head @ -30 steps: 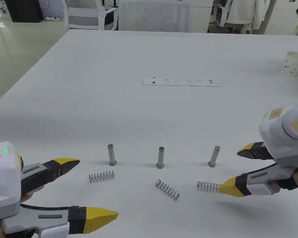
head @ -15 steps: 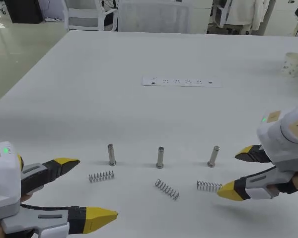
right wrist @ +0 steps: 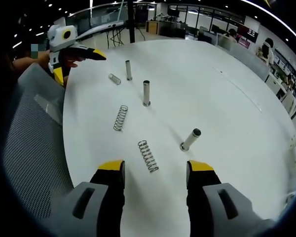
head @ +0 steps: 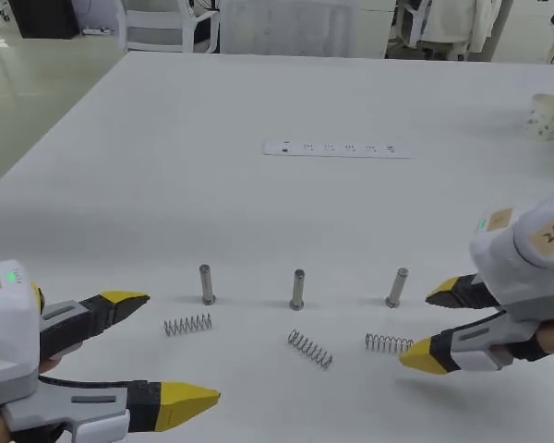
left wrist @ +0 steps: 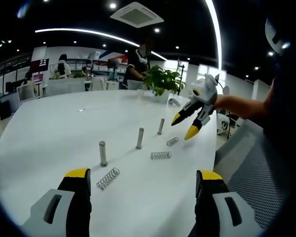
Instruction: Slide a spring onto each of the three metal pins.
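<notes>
Left gripper (head: 183, 348) and right gripper (head: 415, 329) hold their jaws released. A spring (right wrist: 148, 155) lies on the counter (head: 351, 212) just ahead, between my right jaws. Closing off-centre could flick it away or topple the nearby pin (right wrist: 190, 140).

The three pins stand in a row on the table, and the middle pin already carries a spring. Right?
Not quite. The middle pin is bare: the head view shows the nearest spring lying flat on the table in front of it. The rest holds.
</notes>
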